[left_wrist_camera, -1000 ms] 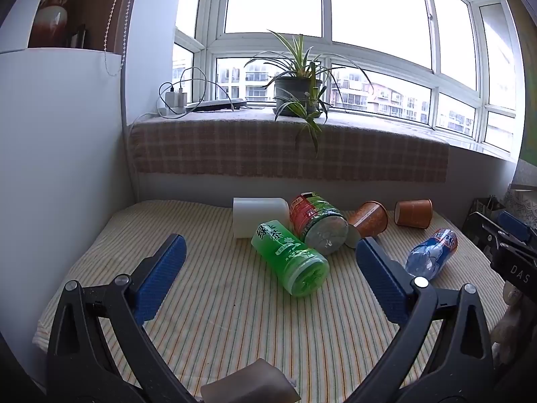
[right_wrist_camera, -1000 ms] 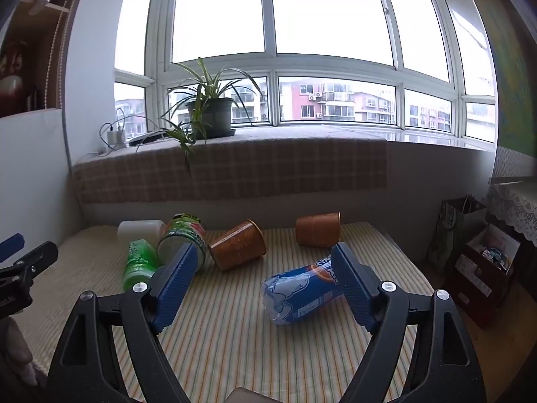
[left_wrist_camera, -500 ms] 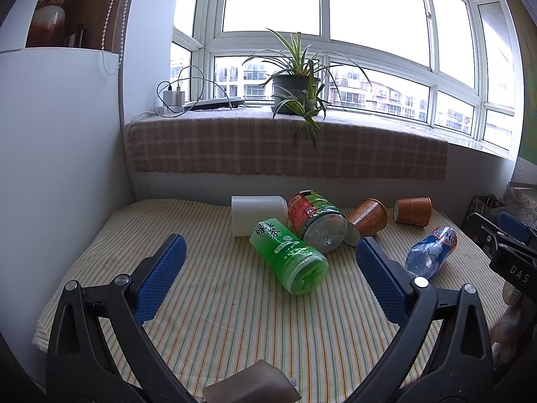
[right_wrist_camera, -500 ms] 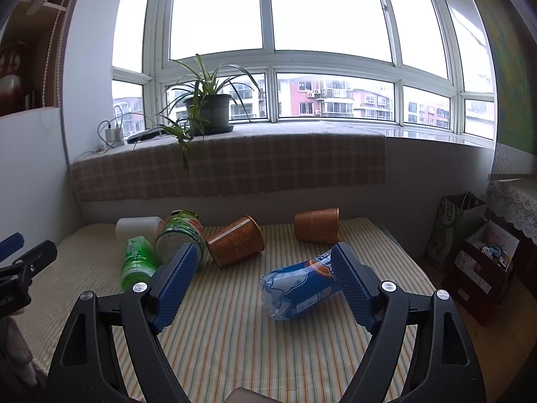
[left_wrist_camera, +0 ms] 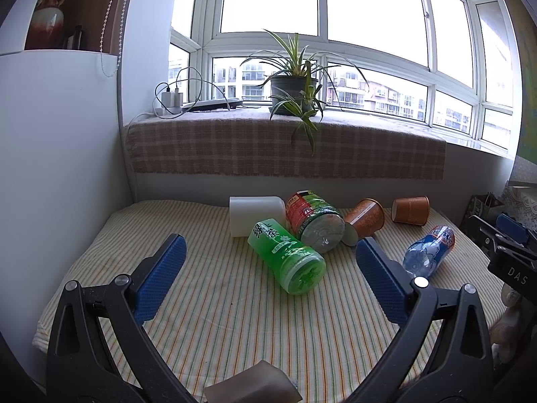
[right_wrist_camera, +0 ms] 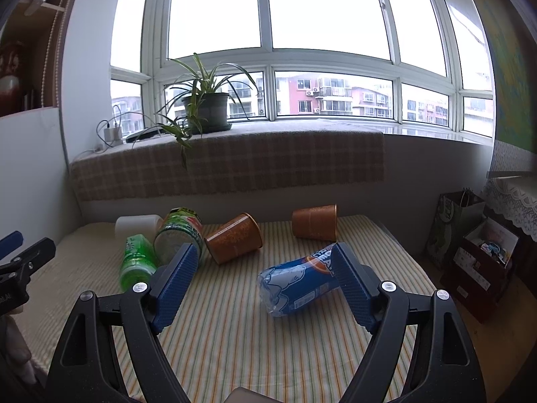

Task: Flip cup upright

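Several cups lie on their sides on a striped cloth. A green cup lies between the open fingers of my left gripper, farther away and apart from it. Behind it are a red-green cup, a white cup and two orange cups. A blue cup lies just ahead of my open right gripper, close to its right finger. The orange cups also show in the right wrist view. Both grippers are empty.
The striped table ends at a white wall on the left and a windowsill with a potted plant behind. Bags and a box stand on the floor to the right. The other gripper shows at the right edge.
The right gripper has moved slightly forward and down toward the blue cup. The left gripper has barely shifted. Both stay open.
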`<state>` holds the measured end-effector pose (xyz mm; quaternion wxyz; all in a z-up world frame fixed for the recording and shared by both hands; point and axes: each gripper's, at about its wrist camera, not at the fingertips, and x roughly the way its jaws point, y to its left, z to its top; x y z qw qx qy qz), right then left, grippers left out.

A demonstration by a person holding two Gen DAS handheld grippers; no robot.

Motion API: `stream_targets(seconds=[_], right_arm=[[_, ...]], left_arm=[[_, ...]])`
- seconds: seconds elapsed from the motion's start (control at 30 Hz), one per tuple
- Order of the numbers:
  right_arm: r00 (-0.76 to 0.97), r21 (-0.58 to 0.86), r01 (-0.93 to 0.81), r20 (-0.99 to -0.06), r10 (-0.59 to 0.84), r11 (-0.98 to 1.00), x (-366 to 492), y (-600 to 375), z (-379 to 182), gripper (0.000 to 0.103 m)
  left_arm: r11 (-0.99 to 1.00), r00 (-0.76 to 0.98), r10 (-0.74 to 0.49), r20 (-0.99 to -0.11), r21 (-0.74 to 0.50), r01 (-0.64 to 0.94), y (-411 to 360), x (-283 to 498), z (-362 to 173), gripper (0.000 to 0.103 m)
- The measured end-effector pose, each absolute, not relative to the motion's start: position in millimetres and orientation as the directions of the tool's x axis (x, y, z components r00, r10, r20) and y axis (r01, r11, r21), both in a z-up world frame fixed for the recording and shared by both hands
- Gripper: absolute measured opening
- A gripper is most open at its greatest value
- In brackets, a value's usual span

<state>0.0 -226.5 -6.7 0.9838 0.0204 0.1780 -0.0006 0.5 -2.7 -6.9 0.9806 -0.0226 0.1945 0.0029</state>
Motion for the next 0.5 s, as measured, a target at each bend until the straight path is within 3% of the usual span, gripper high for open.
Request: stream_targets(seconds=[0.5], right_arm=[[0.935,0.044,0.012,-0.355,0.005,0.999,-1.8,-229.0,-7.9,0.081]], left_arm=[[0.999,0.924,-0.003,-0.382,-0.042,-0.014,-6.2,-0.1,-6.1,0.103]])
